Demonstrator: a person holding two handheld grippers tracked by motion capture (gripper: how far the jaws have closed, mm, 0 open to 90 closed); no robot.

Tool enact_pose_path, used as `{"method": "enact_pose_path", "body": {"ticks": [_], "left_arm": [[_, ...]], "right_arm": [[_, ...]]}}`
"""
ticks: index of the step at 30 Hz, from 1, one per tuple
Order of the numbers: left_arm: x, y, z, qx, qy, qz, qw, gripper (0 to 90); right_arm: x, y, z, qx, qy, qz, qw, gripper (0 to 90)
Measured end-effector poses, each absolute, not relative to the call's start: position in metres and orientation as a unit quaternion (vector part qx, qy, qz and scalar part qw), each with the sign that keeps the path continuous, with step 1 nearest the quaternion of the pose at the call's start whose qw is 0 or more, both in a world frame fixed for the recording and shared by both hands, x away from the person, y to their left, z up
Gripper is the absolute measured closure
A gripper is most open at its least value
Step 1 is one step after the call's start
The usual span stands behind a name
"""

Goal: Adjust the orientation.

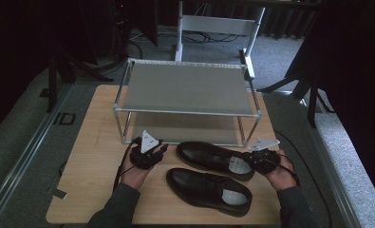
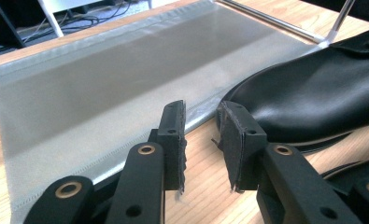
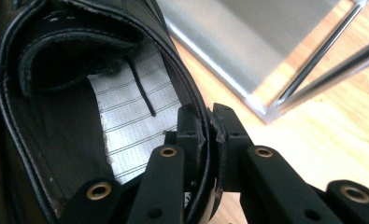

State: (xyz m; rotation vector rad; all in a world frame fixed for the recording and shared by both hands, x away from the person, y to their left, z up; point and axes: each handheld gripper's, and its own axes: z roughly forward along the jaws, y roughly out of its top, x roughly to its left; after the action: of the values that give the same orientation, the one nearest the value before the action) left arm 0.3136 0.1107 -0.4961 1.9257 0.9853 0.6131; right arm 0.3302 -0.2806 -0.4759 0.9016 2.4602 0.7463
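You are gripping the far shoe's (image 1: 214, 160) heel rim in your right gripper (image 3: 209, 135) | left gripper (image 2: 202, 140) hanging part-open, empty, by its toe | shoe resting on bench (image 1: 95, 166) before the rack (image 1: 185, 90) | next: lifting onto shelf needs steady clamp.

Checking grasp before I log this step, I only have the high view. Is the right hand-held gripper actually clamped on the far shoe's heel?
Observer: Yes. The right hand-held gripper pinches the heel rim of the far shoe, one jaw inside, one outside.
Operator: Left one holding anything?
Observer: No. The left hand-held gripper is open with nothing between its jaws; the shoe's toe sits just beyond its right-hand jaw.
Operator: What's ahead of it?
Observer: The rack's lower grey shelf.
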Motion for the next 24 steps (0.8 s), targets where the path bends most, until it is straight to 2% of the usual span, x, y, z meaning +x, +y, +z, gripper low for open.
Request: {"method": "enact_pose_path", "body": {"ticks": [24], "left_arm": [[0.305, 0.098, -0.498, 0.787, 0.374, 0.237, 0.429, 68.9]], "right_arm": [[0.318, -0.293, -0.484, 0.355, 0.880, 0.288, 0.129, 82.9]]}}
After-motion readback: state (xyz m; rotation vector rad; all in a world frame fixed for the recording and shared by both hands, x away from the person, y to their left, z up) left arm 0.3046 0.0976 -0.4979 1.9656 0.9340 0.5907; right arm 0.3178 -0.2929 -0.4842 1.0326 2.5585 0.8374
